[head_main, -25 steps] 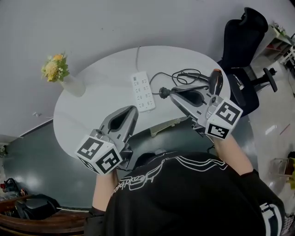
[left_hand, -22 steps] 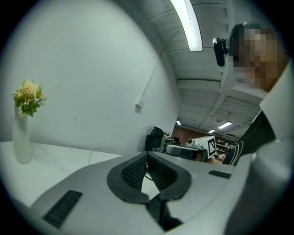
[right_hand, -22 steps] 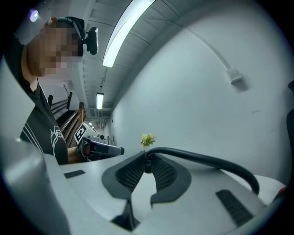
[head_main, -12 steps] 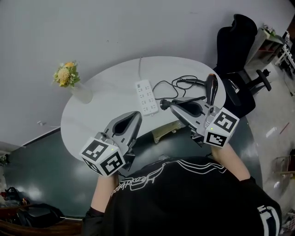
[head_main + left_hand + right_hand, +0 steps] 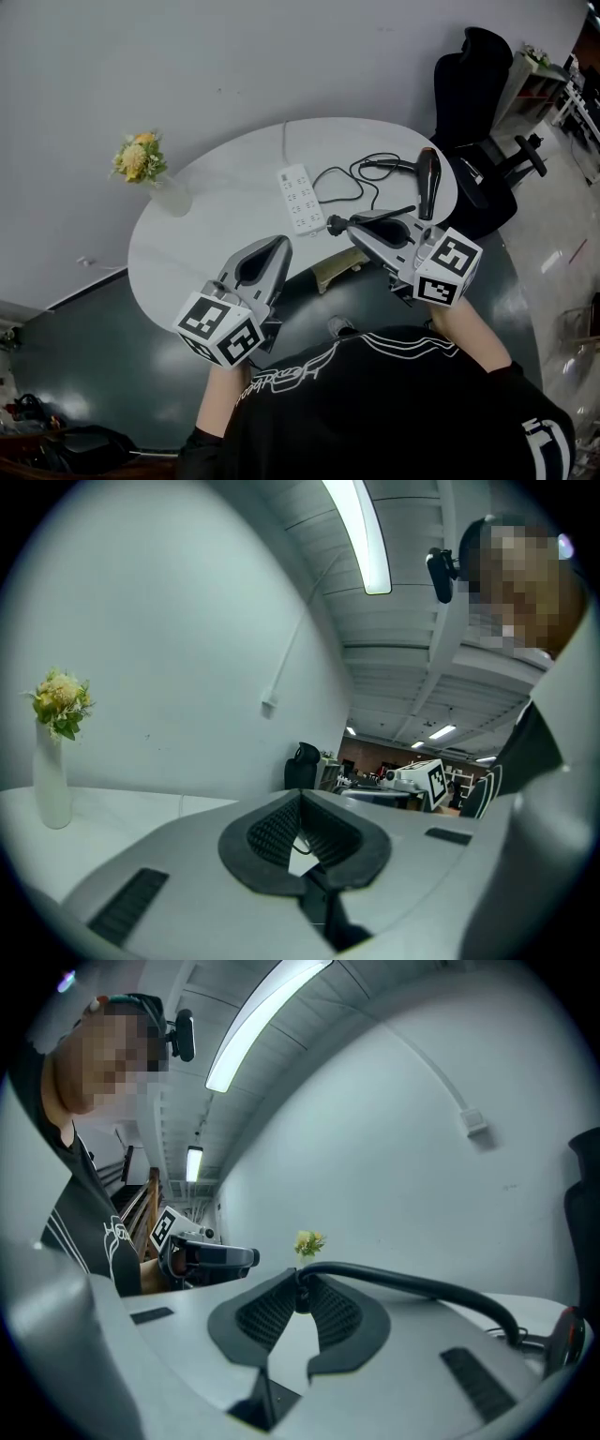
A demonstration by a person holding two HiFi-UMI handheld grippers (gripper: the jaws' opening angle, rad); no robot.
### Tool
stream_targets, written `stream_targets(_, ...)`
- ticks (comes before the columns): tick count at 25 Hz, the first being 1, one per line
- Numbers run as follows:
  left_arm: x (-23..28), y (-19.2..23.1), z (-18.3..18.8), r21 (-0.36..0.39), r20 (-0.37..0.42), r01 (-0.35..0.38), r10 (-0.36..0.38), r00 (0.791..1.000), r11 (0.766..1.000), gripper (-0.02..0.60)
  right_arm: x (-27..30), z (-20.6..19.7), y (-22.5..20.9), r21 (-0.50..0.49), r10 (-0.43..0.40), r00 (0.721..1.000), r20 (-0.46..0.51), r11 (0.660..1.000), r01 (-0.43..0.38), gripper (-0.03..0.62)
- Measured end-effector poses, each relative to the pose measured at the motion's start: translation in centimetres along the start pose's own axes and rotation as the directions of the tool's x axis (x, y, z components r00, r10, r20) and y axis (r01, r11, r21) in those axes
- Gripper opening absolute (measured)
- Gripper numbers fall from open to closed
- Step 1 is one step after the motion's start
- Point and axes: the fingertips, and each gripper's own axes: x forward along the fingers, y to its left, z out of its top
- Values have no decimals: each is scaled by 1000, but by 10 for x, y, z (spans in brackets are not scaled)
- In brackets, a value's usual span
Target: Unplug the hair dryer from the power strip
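Head view: black hair dryer [image 5: 428, 183], orange-tipped

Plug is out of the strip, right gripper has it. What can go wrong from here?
1. The right gripper pinches the plug only at its very tips, so it may slip out.
2. The cord runs from the plug to the hair dryer, which lies near the edge of the table. A hard pull could drag it off.
3. The power strip lies loose, and the left gripper is shut and off it. A snagged cord could shift the strip.
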Motion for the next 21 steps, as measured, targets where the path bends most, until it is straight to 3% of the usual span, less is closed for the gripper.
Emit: stream_targets(21,-16,-19,-12,29,-19,2,-1,1000,1000,5,-8,-4,24,6,-3,1000,19,1000,3,26)
